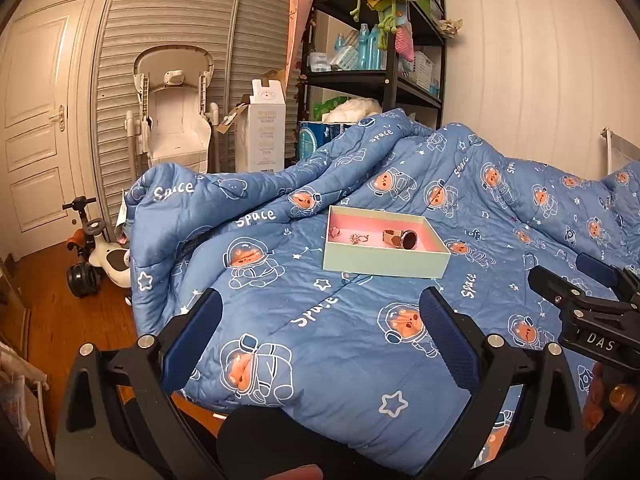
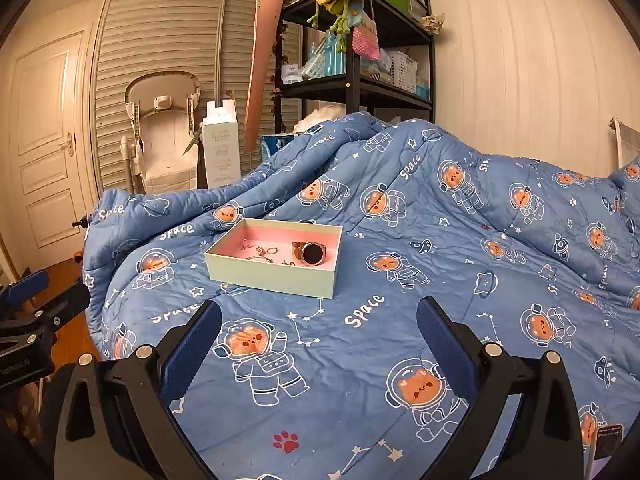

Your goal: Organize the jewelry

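1. Box (image 2: 276, 270), shallow, pale green outside with a pink lining, sits lidless on a blue quilt (image 2: 400, 320) printed with astronaut bears; the quilt covers a bed.
2. Contents, right wrist view: rose-gold watch (image 2: 312, 254) with a dark round face at the right end of the box; several small rings and thin pieces (image 2: 262, 251) spread to its left on the pink floor. Individual small items are too fine to tell apart.
3. Left wrist view shows the same box (image 1: 384, 258), the watch (image 1: 404, 238) at its right and the small pieces (image 1: 352, 237) at its left.
4. Left tongs (image 1: 320, 344): fingers spread wide, nothing between the pads, held over the quilt on the near side of the box, apart from it.
5. Right tongs (image 2: 320, 344): likewise spread wide and holding nothing, over the quilt on the near side of the box, not touching it.
6. Right tongs also show at the right edge of the left wrist view (image 1: 576, 280); left tongs show at the left edge of the right wrist view (image 2: 44, 292).
7. Background: black shelf unit (image 2: 352, 80) behind the bed, white high chair (image 2: 164, 136) against slatted doors.
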### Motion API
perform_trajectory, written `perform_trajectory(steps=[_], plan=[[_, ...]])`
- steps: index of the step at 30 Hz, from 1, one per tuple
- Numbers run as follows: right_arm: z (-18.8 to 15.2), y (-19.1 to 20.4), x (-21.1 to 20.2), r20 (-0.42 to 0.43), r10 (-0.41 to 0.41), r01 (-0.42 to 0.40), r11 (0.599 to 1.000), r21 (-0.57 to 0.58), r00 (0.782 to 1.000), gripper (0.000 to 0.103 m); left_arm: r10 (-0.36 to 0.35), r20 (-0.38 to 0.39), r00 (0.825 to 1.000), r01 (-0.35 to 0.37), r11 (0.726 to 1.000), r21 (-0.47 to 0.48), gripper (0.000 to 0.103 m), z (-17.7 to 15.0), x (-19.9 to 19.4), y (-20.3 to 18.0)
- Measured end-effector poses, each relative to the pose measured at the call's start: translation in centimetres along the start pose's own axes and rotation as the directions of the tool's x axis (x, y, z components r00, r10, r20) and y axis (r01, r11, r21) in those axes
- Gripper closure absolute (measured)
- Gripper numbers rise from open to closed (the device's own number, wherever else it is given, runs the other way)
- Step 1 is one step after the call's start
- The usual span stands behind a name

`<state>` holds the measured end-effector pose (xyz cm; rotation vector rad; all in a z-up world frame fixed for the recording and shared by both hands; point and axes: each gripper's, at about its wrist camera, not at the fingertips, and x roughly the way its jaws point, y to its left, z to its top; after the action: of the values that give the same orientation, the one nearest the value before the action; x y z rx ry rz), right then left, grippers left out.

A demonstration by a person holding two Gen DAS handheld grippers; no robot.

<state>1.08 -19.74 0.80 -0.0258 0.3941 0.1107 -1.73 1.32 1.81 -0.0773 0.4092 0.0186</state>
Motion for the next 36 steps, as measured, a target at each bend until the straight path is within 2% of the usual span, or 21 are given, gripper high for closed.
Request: perform_trajectory(steps=[36], plan=[[-0.48,0.29,-0.45,-0.011,-0.004,0.004,1.000,0.005,1.000,0.007,0.010,-0.015,1.000,-0.010,1.000,-0.004,0.006,-0.25,0.37,-0.30]])
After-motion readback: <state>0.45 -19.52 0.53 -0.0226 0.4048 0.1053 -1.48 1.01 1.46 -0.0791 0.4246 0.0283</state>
